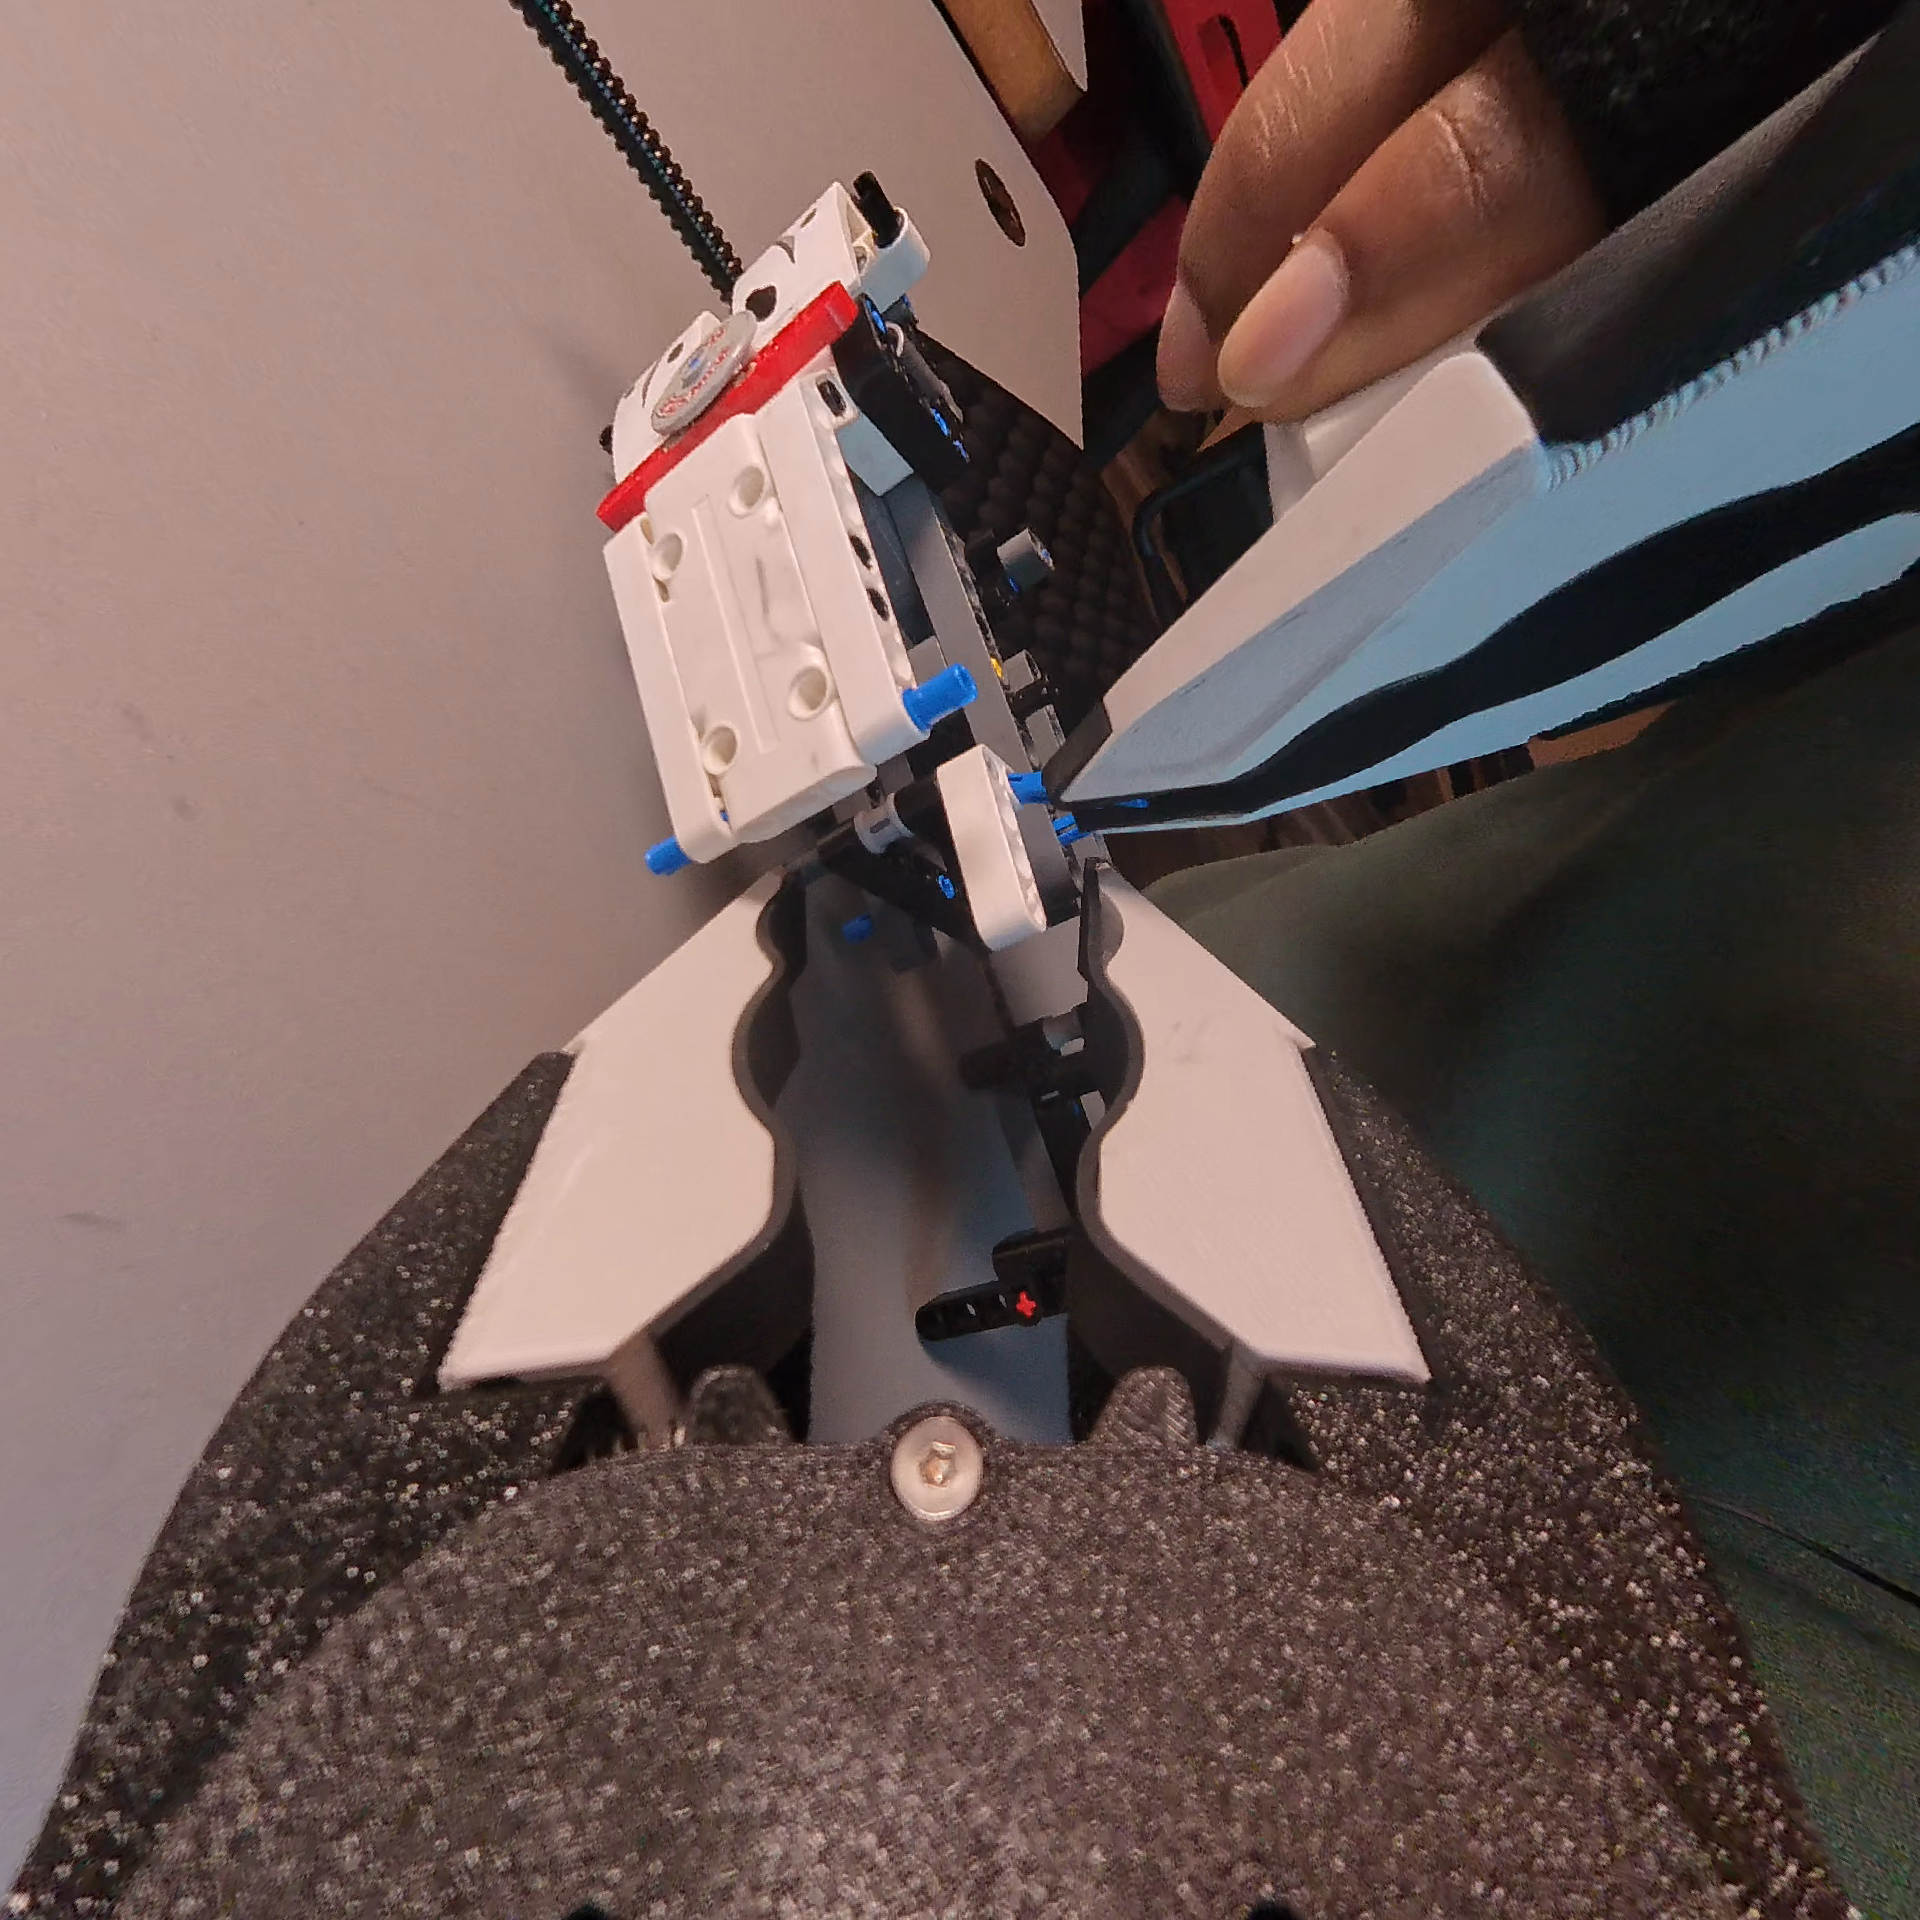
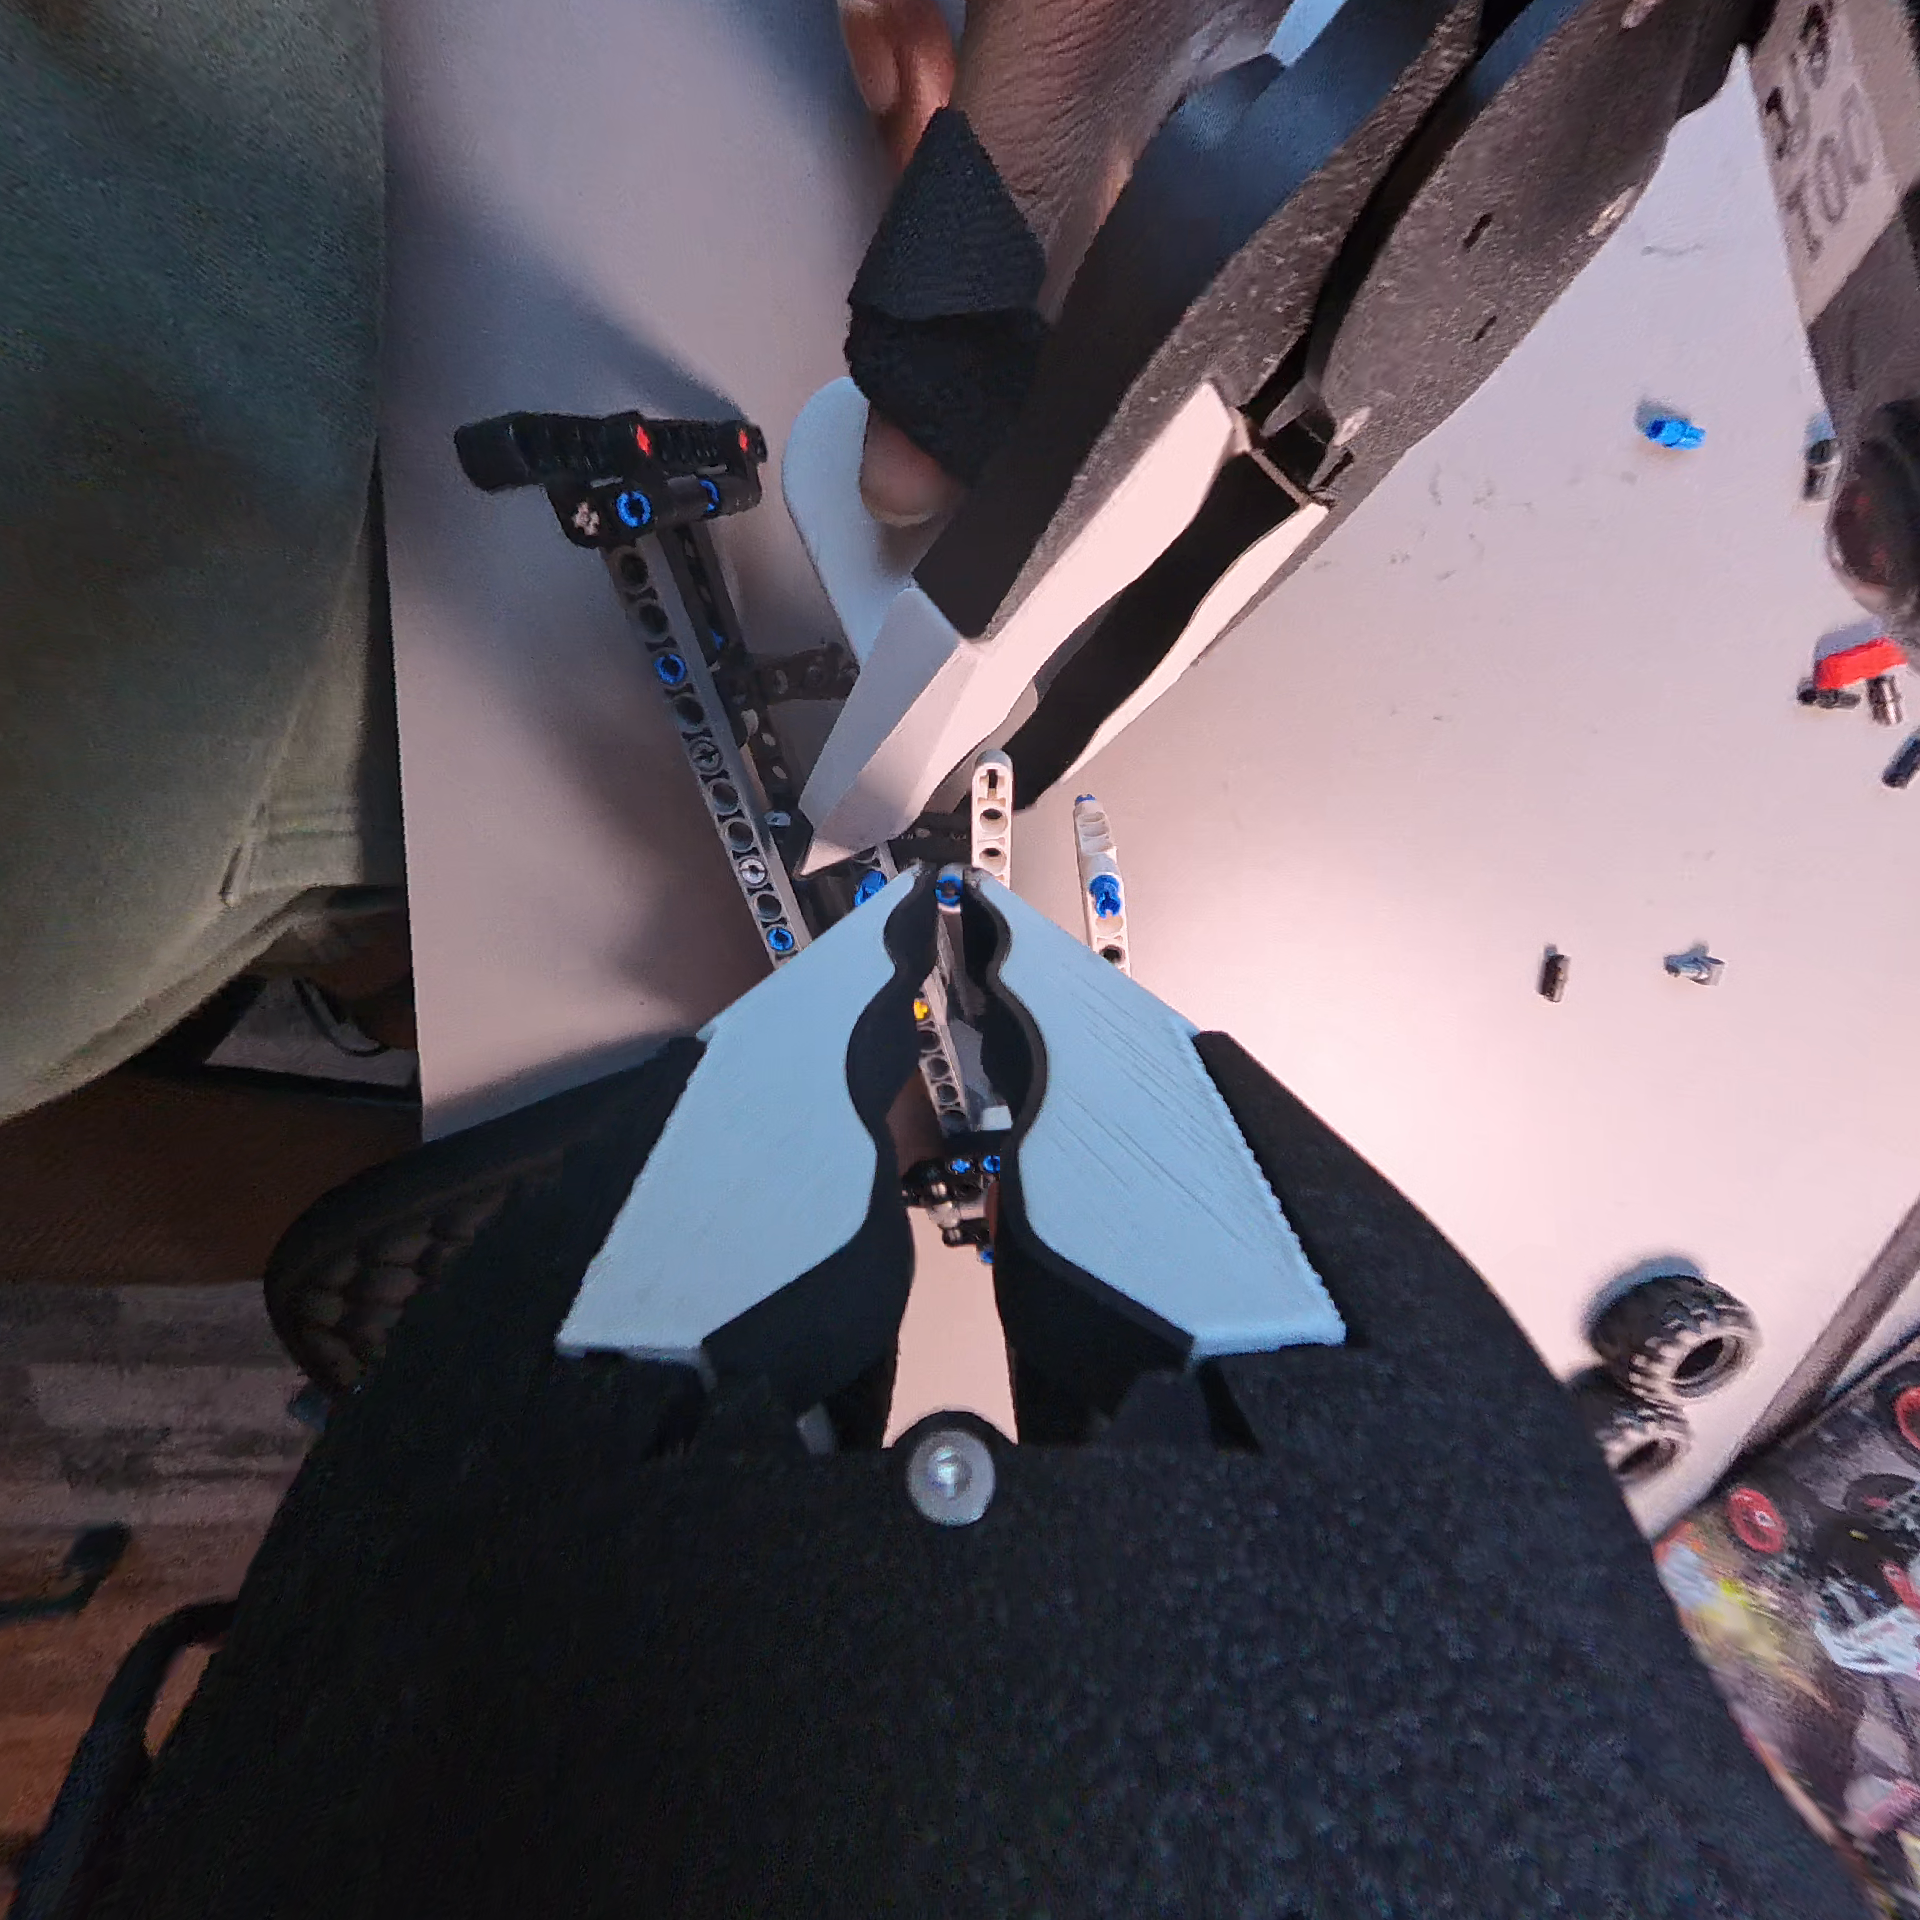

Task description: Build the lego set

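Left tongs (image 1: 940, 894) clamped closed; right tongs (image 2: 948, 883) pinched closed, tips meeting the left's.

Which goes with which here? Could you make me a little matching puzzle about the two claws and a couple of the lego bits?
Things:
1. left claw
2. right claw
3. black tyres
4. red plate

States or places:
A. lying loose on the white table
B. pinching a small blue pin
C. fixed across the upper part of the model
D. gripping the lower end of the lego model

Pairs: 1-D, 2-B, 3-A, 4-C.
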### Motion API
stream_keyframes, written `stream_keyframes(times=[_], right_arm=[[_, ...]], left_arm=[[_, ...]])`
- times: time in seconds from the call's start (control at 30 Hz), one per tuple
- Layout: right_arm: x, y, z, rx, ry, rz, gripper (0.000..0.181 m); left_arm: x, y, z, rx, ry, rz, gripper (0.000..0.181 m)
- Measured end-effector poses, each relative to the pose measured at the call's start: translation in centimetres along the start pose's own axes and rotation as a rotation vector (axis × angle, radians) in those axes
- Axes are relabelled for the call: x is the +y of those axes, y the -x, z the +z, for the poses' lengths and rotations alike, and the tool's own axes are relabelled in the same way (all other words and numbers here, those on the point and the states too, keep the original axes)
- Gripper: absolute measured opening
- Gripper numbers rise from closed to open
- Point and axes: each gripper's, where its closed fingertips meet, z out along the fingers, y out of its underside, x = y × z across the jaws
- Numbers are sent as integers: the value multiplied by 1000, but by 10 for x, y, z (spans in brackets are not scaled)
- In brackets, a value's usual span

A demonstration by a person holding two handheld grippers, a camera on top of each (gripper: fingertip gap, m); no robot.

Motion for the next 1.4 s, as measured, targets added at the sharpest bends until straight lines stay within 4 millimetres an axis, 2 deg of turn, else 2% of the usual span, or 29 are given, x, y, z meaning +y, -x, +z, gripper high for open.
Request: stream_keyframes(times=[0.2,0.37,0.5,0.67,0.93,1.07,1.3,1.4], right_arm=[[0,-2,-2,-38,-237,256,3],[4,-4,-6,-28,-499,460,3],[8,-1,-6,45,-605,494,4],[7,0,-6,135,-581,444,4],[5,-5,-5,130,-507,422,4],[6,-6,-4,172,-395,332,3],[5,-4,-4,69,-214,223,2],[-2,-2,-1,53,-167,175,2]], left_arm=[[-1,-1,0,-5,-4,10,52],[-1,-1,0,8,-7,-3,52],[-1,0,0,13,-7,-11,52],[-1,0,0,10,-5,-11,52],[-2,2,-2,9,-14,-25,52],[-2,3,-3,3,-17,-26,52],[-1,2,-3,-8,-7,-12,52],[0,1,-2,-17,-2,1,52]])
